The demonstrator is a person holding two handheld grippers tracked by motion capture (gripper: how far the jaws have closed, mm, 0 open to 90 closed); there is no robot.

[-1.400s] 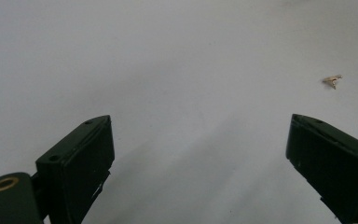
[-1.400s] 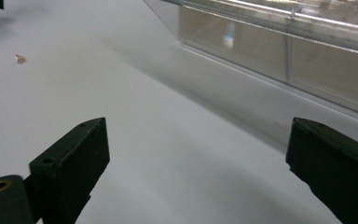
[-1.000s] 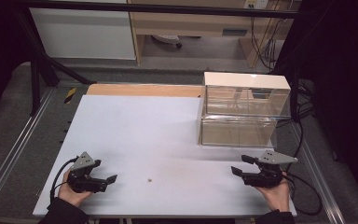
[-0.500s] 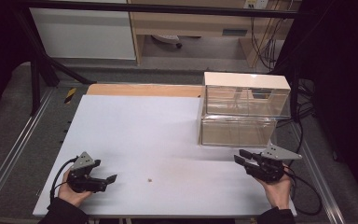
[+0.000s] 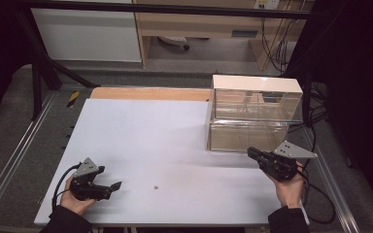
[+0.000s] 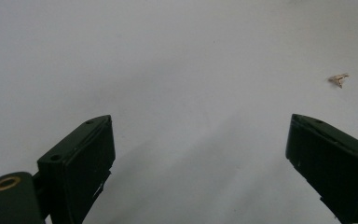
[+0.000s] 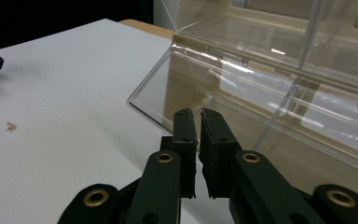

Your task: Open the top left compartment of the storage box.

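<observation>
Right claw [image 5: 253,153], just closed on nothing, points at the clear plastic case [image 5: 252,116] just ahead on the bench [image 5: 141,136]. It looks rigid, light, slippery; grip the lid's front edge. Left claw [image 5: 115,187] gapes.

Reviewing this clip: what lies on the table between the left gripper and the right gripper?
Bare white table, apart from one small crumb, between left gripper and right gripper; seen in the high view.

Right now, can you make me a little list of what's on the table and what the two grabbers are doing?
table: white top
box: clear plastic case, two tiers, at the far right of the table
crumb: small tan speck between the hands
left gripper: jaws wide apart, holding nothing, near the front left
right gripper: jaws just closed together with nothing between them, pointing at the case's lower tier
</observation>
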